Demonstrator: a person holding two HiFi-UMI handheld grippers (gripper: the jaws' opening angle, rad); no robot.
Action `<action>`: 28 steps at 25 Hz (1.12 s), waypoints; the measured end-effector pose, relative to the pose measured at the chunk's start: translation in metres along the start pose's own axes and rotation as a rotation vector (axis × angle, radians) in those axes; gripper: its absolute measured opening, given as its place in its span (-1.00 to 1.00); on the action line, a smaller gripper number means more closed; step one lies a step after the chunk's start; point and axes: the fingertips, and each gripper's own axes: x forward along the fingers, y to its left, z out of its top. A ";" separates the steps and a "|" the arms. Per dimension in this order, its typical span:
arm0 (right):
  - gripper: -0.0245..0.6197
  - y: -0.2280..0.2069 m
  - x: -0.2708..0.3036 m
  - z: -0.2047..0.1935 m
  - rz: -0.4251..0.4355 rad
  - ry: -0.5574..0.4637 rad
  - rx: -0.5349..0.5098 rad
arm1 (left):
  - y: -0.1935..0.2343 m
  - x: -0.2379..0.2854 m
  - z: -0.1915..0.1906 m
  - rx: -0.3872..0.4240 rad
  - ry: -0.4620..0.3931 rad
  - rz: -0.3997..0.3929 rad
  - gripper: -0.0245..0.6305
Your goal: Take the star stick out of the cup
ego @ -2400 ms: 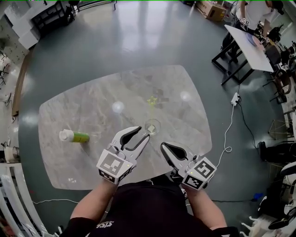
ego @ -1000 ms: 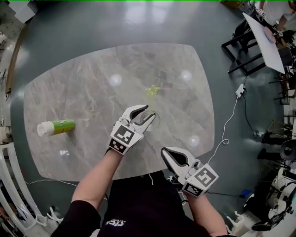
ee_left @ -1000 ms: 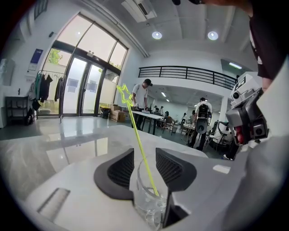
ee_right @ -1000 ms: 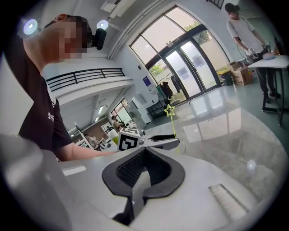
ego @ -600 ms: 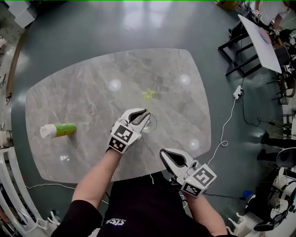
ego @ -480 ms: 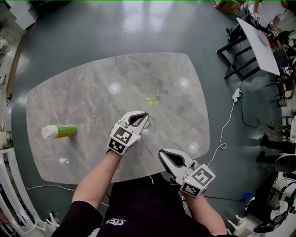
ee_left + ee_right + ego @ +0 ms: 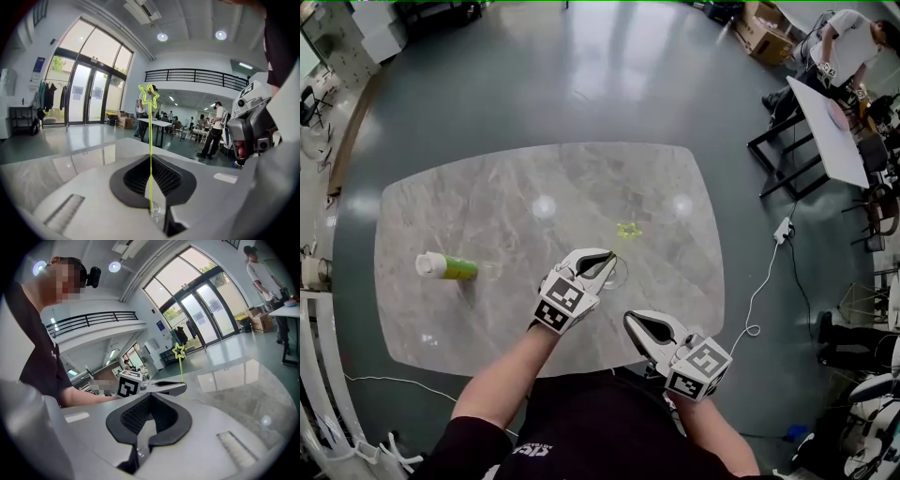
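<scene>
My left gripper (image 7: 607, 259) tilted slightly down over tabletop (image 7: 487, 206), jaws just closed on star stick (image 7: 150, 140); right gripper (image 7: 632, 321) jaws together, empty.

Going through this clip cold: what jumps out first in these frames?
The yellow-green star stick stands out, star upright above the left claw, whose jaws have just been closing and now pinch its thin stem over the clear cup. A green bottle lies on its side at the marble table's left, and the right claw hangs shut nearer the person.

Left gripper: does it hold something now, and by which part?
The left gripper, jaws just closed, holds the star stick low on its thin stem.
</scene>
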 end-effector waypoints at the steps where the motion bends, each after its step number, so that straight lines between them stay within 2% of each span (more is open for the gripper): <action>1: -0.89 0.002 0.001 0.002 0.010 -0.005 0.001 | -0.001 -0.006 0.005 0.009 -0.002 0.007 -0.90; 11: -0.89 0.020 0.017 0.013 0.116 -0.027 -0.016 | 0.003 -0.064 0.039 0.003 -0.050 0.129 -0.90; 18: -0.89 0.020 0.016 0.009 0.149 -0.021 -0.010 | -0.004 -0.104 0.054 -0.019 -0.094 0.206 -0.90; 28: -0.89 0.020 0.025 0.010 0.190 0.016 -0.015 | -0.013 -0.155 0.044 -0.062 -0.132 0.310 -0.90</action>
